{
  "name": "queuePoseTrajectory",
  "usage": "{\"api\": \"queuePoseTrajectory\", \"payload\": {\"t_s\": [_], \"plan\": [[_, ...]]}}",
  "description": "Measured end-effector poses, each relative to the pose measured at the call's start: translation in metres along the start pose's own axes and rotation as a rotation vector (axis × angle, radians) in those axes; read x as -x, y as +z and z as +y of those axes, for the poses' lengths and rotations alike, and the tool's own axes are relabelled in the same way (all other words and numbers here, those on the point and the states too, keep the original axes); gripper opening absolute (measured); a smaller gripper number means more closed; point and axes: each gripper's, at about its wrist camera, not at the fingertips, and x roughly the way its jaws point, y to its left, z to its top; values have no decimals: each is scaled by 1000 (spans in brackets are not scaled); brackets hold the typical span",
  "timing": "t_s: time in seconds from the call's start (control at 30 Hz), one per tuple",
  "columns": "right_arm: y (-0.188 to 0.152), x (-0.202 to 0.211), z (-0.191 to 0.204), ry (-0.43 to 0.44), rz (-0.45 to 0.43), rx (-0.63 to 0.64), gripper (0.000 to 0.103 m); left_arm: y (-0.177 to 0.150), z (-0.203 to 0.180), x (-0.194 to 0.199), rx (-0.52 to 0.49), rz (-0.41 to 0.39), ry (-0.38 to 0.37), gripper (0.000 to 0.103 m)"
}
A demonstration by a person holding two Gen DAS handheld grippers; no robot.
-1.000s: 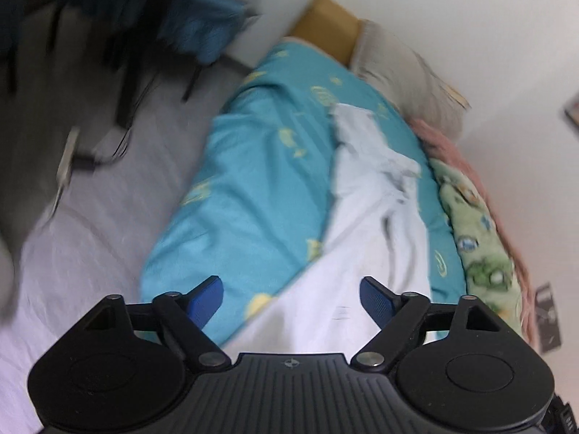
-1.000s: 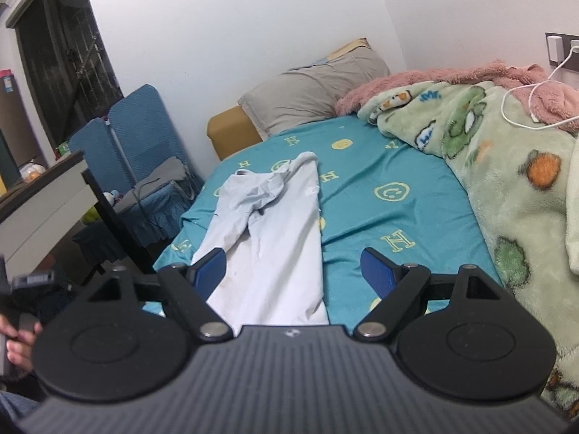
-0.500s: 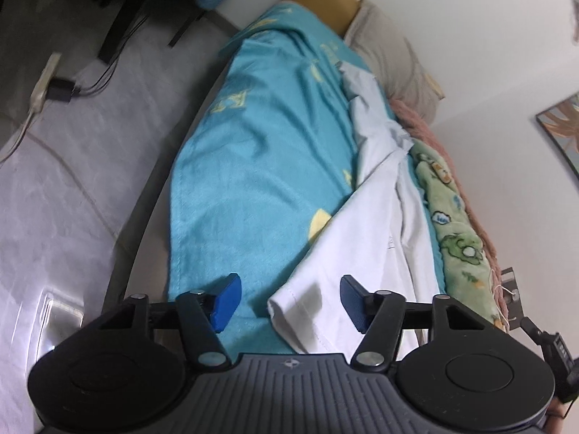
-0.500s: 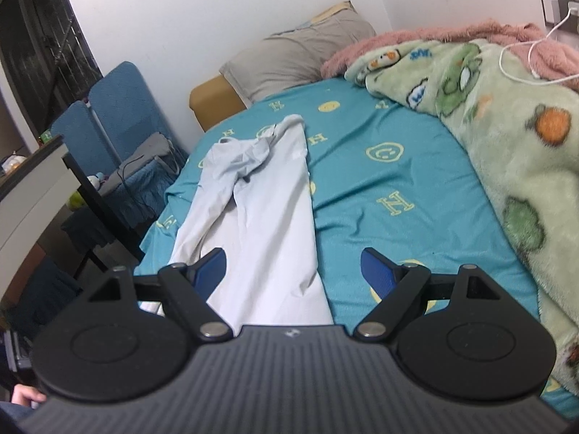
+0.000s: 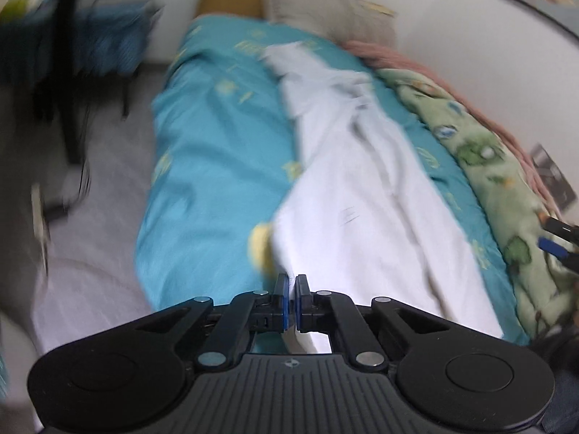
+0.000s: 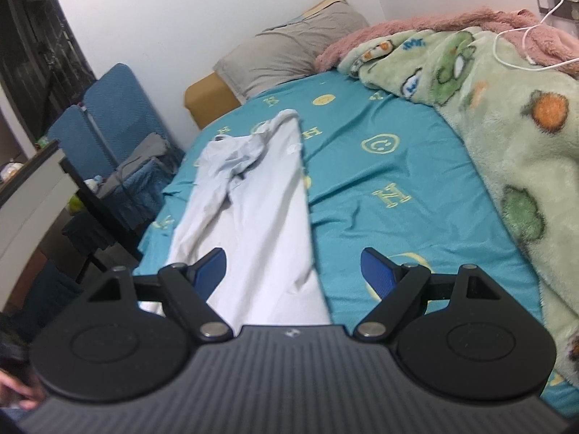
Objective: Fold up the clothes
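White garment (image 6: 253,213), thin soft cotton, lies lengthwise on the teal printed bedsheet (image 6: 380,188), creased and bunched at the far end, smooth and flat near the foot. Left gripper (image 5: 291,289): blue pads pressed together at the garment's near left hem corner; blurred, looks like cloth pinched. Right gripper (image 6: 293,271): jaws spread wide over the near hem, nothing held. Fluffy green fleece blanket (image 6: 506,115) bunched beside it, grey pillow (image 6: 289,50) at the head.

The teal bed sheet (image 6: 380,188) is printed with yellow capital letters "H", clearest right of centre and near the upper middle of the right wrist view, beside smiley faces. Nothing else can be read; the left wrist view is blurred.
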Motion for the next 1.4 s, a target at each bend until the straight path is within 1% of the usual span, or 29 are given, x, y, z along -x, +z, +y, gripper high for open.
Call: {"api": "queuePoseTrajectory", "payload": {"t_s": [0.1, 0.17, 0.23, 0.33, 0.43, 0.47, 0.53, 0.57, 0.6, 0.67, 0.7, 0.73, 0.83, 0.9, 1.0, 1.03, 1.07, 1.1, 1.27, 1.3, 1.33, 1.4], "plan": [[2, -6, -7, -21, 8, -13, 83, 26, -46, 20, -135, -5, 8, 4], [3, -8, -11, -20, 18, -35, 83, 36, -81, 30, -219, -5, -1, 4], [3, -9, -14, -19, 30, -41, 83, 38, -115, 36, -303, -2, -10, 4], [1, -10, -17, -22, 48, -39, 83, 27, -162, 32, -413, 29, -21, 4], [-2, -14, -24, -11, 98, -62, 83, 4, -198, 14, -497, 97, -43, 4], [-4, -18, -26, -5, 123, -71, 83, -4, -205, 5, -510, 138, -57, 4], [-7, -24, -30, 8, 173, -88, 83, -18, -211, -18, -505, 233, -51, 6], [-9, -27, -31, 12, 193, -96, 83, -24, -212, -28, -489, 279, -50, 7], [-10, -30, -33, 18, 213, -104, 83, -25, -210, -35, -446, 313, -61, 8], [-13, -33, -36, 41, 238, -136, 83, -23, -200, -43, -323, 349, -89, 15], [-14, -33, -38, 52, 246, -155, 83, -20, -194, -43, -260, 343, -90, 29], [-15, -34, -40, 63, 254, -174, 83, -16, -185, -42, -195, 321, -89, 47], [-17, -37, -46, 85, 269, -222, 83, -3, -155, -37, 23, 232, -74, 65], [-19, -40, -50, 101, 290, -254, 83, 1, -132, -41, 174, 208, -30, 71], [-23, -47, -53, 112, 333, -285, 82, -1, -94, -50, 359, 198, 51, 72], [-25, -49, -54, 111, 349, -291, 79, -3, -82, -53, 420, 199, 79, 72], [-27, -51, -54, 107, 367, -293, 78, -4, -73, -57, 468, 201, 102, 73], [-30, -54, -54, 102, 385, -295, 78, -5, -67, -63, 493, 205, 122, 73], [-39, -63, -54, 75, 445, -285, 76, -12, -72, -92, 476, 267, 159, 73], [-40, -65, -56, 74, 454, -291, 73, -15, -75, -96, 480, 272, 163, 72], [-41, -67, -58, 73, 464, -296, 66, -18, -77, -101, 484, 277, 166, 72], [-43, -70, -61, 66, 476, -309, 64, -23, -81, -104, 492, 280, 153, 71]]}}
